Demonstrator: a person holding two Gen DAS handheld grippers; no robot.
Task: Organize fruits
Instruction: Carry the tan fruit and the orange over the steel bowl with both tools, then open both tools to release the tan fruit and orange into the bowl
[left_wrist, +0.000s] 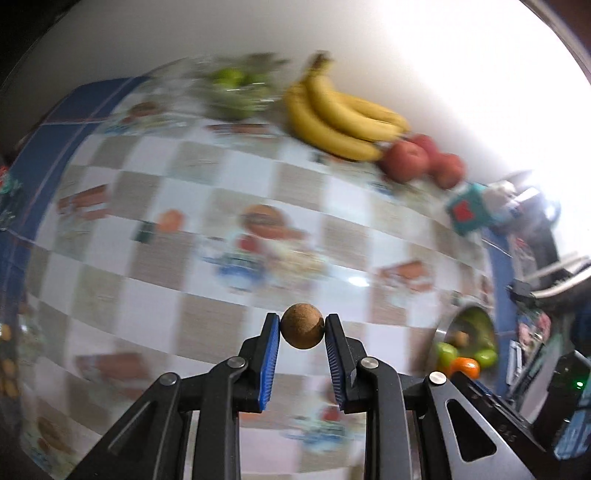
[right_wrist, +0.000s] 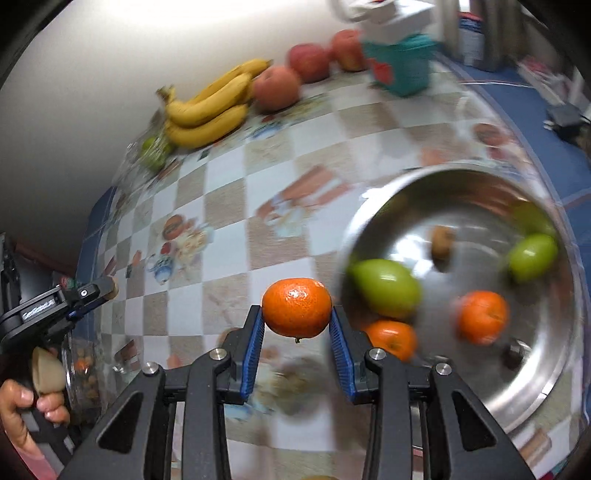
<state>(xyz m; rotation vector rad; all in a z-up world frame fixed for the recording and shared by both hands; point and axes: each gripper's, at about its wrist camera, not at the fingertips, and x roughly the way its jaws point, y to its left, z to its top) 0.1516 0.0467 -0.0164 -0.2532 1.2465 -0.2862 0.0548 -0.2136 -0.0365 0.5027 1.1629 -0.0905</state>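
A small brown fruit (left_wrist: 303, 325) is pinched in the left gripper (left_wrist: 303, 328) above the worktop (left_wrist: 229, 177). The right gripper (right_wrist: 297, 321) clamps an orange (right_wrist: 297, 307) beside the steel bowl (right_wrist: 554, 369), which holds green fruits (right_wrist: 386, 288) and oranges (right_wrist: 482, 316). Bananas (left_wrist: 332, 114) and apples (left_wrist: 406, 160) lie at the wall.
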